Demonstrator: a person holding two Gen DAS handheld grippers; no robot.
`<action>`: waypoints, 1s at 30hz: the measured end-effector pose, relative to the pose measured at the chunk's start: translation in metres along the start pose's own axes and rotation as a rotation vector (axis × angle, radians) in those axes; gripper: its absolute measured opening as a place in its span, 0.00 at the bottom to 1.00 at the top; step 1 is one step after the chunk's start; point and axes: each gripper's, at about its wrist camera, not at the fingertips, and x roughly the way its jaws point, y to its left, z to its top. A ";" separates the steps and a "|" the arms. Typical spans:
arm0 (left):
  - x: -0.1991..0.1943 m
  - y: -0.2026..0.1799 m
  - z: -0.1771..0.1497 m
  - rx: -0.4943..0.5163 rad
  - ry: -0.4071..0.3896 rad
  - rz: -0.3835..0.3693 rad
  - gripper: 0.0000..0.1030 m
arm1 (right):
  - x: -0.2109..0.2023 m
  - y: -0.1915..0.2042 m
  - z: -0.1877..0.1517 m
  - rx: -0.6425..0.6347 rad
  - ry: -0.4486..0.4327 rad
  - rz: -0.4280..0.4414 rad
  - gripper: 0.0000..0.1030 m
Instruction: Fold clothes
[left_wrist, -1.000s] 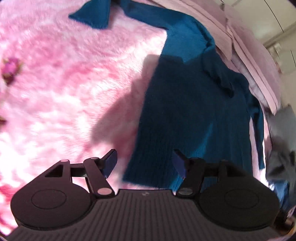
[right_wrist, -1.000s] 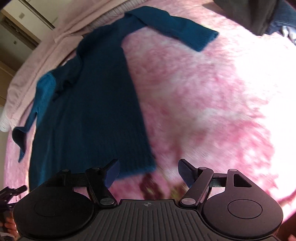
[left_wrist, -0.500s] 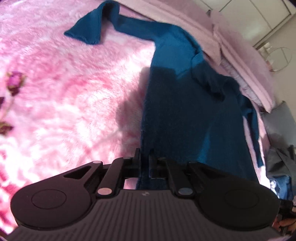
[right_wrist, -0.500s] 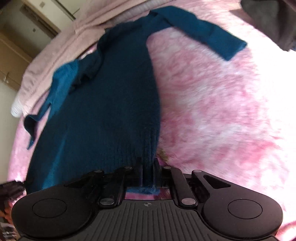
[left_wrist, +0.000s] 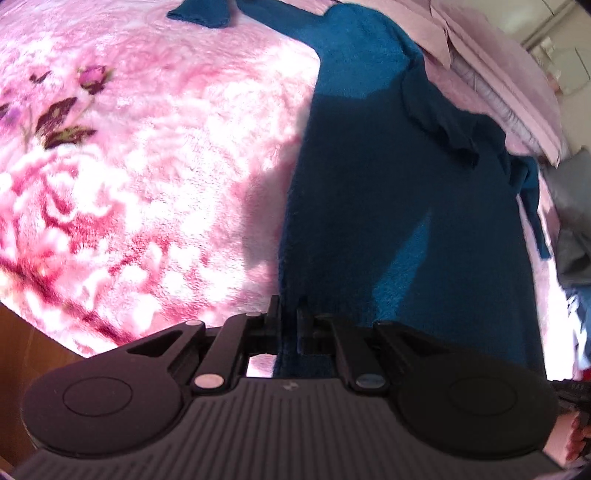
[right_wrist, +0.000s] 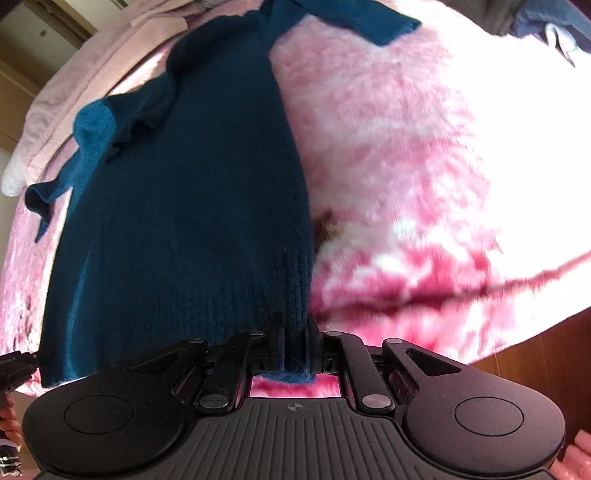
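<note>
Left gripper: low and near-level over the bed edge, pointing forward along the garment. Fingers pressed together on the hem corner of the dark teal knitted sweater; knit fills the narrow gap between the pads. Fingertips of the holding hand just visible at the lower right frame edge of the left view, blurred.

Right gripper: same low forward attitude. Fingers closed on the opposite hem corner of the sweater; a tuft of teal knit pokes out behind the pinch. Part of a hand shows at the lower right corner of the right view.

Sweater: lies on the fluffy pink floral blanket, long axis running straight away from both grippers, hem nearest them, collar at the far end. One sleeve stretches far and to the left of the left gripper, cuff at the top of that view. In the right view one sleeve reaches far-right, the other lies crumpled far-left.

Beyond the collar: pale pink folded bedding. Far right of the left gripper: a grey-blue pile of clothes.
</note>
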 end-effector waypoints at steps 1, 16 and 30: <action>0.003 0.000 0.003 0.003 0.018 0.008 0.10 | 0.000 0.000 -0.004 0.002 0.005 -0.007 0.07; 0.012 -0.048 0.100 0.144 -0.043 0.025 0.17 | -0.015 0.039 0.094 -0.088 -0.137 -0.155 0.49; 0.152 -0.145 0.204 0.400 -0.090 -0.144 0.17 | 0.098 0.155 0.180 -0.401 -0.202 0.037 0.31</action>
